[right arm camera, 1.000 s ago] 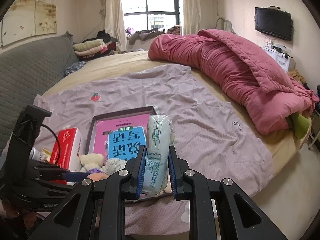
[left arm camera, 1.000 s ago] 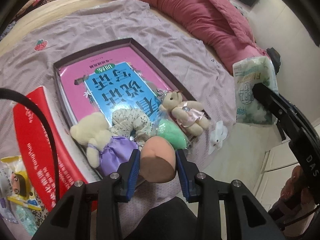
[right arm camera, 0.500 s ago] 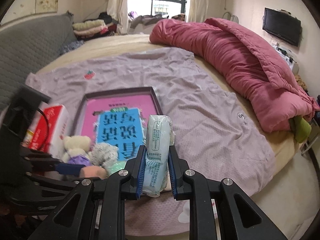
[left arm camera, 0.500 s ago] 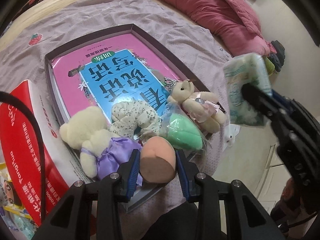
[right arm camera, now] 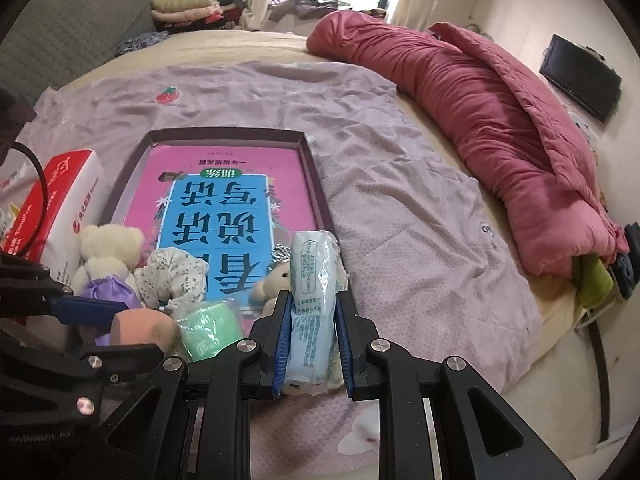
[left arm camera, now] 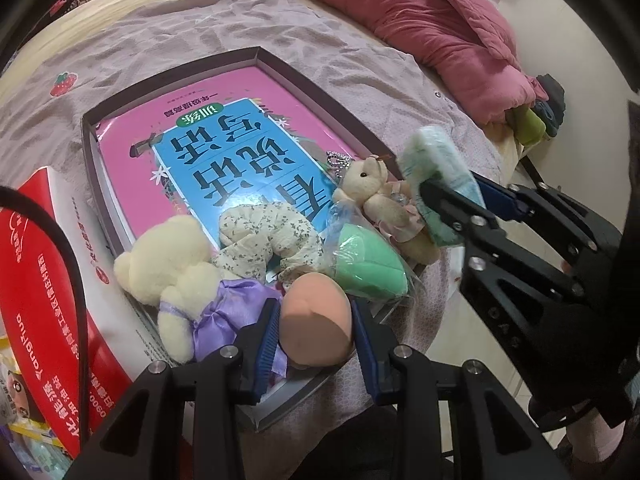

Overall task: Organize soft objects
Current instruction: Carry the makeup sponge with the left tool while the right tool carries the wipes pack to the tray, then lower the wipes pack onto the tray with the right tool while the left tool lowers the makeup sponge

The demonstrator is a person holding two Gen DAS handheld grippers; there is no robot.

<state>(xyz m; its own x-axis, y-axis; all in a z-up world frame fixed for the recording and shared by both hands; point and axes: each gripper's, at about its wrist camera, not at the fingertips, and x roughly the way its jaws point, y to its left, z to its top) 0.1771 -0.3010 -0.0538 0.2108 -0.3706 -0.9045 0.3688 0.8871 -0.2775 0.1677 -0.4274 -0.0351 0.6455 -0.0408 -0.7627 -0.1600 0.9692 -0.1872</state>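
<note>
A dark-rimmed shallow box (left arm camera: 312, 80) lies on the bed with a pink and blue book (left arm camera: 224, 148) inside. At its near end sit a cream bear in a purple dress (left arm camera: 168, 268), a floral plush (left arm camera: 268, 232), a bagged green sponge (left arm camera: 368, 264) and a small tan bear (left arm camera: 380, 200). My left gripper (left arm camera: 314, 308) is shut on a peach egg-shaped sponge (left arm camera: 312, 332), just above the box's near edge. My right gripper (right arm camera: 314, 304) is shut on a pale blue tissue pack (right arm camera: 312, 264), which hangs over the tan bear (right arm camera: 272, 280) at the box's right corner.
A red and white tissue box (left arm camera: 36, 280) lies left of the box, with snack packets (left arm camera: 16, 392) below it. A rolled pink quilt (right arm camera: 480, 92) runs along the bed's far right. The lilac sheet (right arm camera: 400, 220) covers the bed, and the floor (left arm camera: 472, 344) begins at its right edge.
The right gripper has come down and in with the tissue pack, from beside the bed to the box's right corner. The left gripper sank slightly with the peach sponge, then held still.
</note>
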